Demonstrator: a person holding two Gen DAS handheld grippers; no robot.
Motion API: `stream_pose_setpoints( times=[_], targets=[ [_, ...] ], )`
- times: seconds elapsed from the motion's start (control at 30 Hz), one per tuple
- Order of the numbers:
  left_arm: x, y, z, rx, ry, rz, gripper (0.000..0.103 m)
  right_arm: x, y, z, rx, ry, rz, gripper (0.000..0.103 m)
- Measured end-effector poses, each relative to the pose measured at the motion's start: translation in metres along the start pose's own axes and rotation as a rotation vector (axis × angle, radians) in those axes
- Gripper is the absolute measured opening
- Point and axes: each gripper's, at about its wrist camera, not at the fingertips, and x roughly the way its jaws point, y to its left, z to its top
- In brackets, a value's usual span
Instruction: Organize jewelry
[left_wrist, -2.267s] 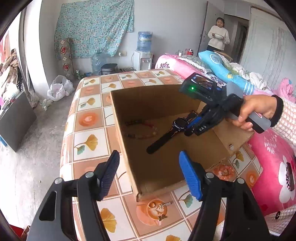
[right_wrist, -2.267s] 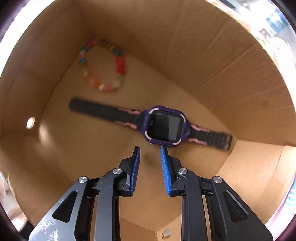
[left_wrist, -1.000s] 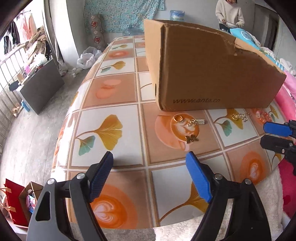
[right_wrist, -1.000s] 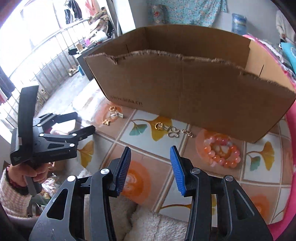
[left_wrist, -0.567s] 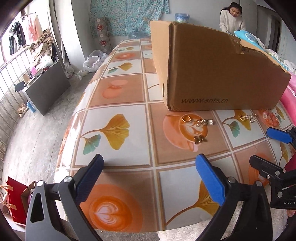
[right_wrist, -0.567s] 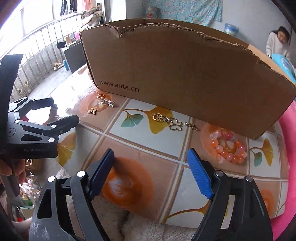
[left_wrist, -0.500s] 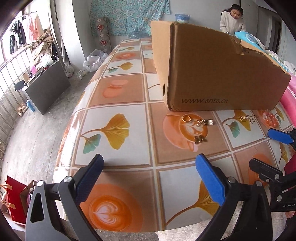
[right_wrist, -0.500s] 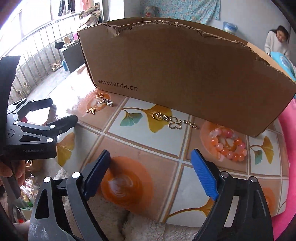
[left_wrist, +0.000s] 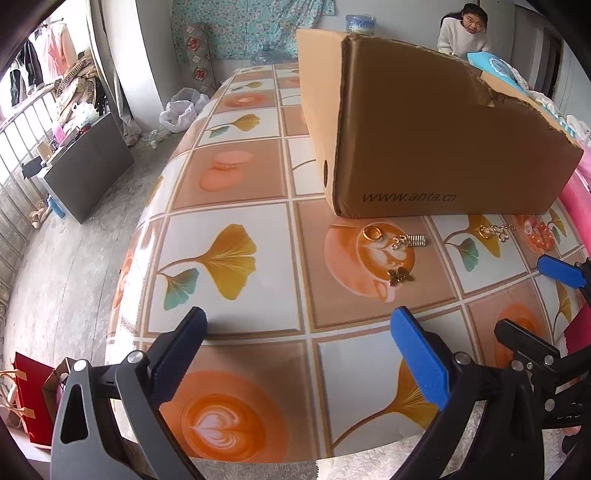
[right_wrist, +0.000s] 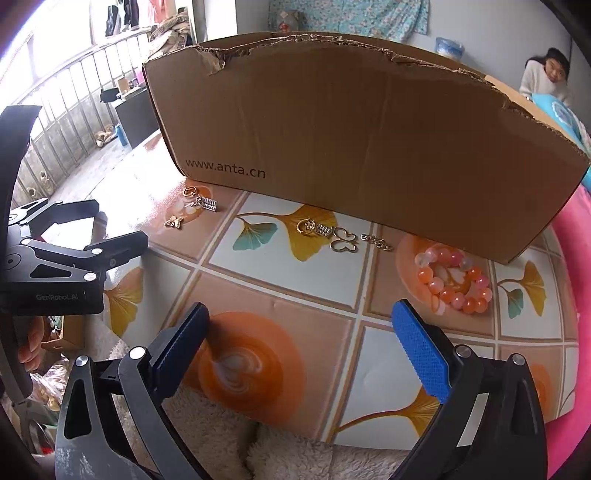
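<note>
Both claws, left claw and right claw, hang spread wide and empty over the near tabletop. The box hides its inside; charms and bracelet lie before it.

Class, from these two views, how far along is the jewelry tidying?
Done: unclear, the cardboard box hides its inside. In hand: nothing; the left claw is open and empty, the right claw is opening, empty. Left: a gold charm set, a butterfly chain and a bead bracelet lie on the table before the box.
</note>
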Motion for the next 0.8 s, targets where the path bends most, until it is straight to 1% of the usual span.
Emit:
stream_pose_setpoints(
  times=[0.2, 0.8],
  targets=[
    [0.0031, 0.0028, 0.0014, -0.006, 0.012, -0.018, 0.098, 0.0037, -0.001, -0.0054, 0.012, -0.015, -0.007, 0.095],
    [0.0052, 0.0031, 0.0017, -0.016, 0.016, -0.013, 0.098, 0.0033, 0.001, -0.0087, 0.013, -0.016, -0.009, 0.095]
  ],
)
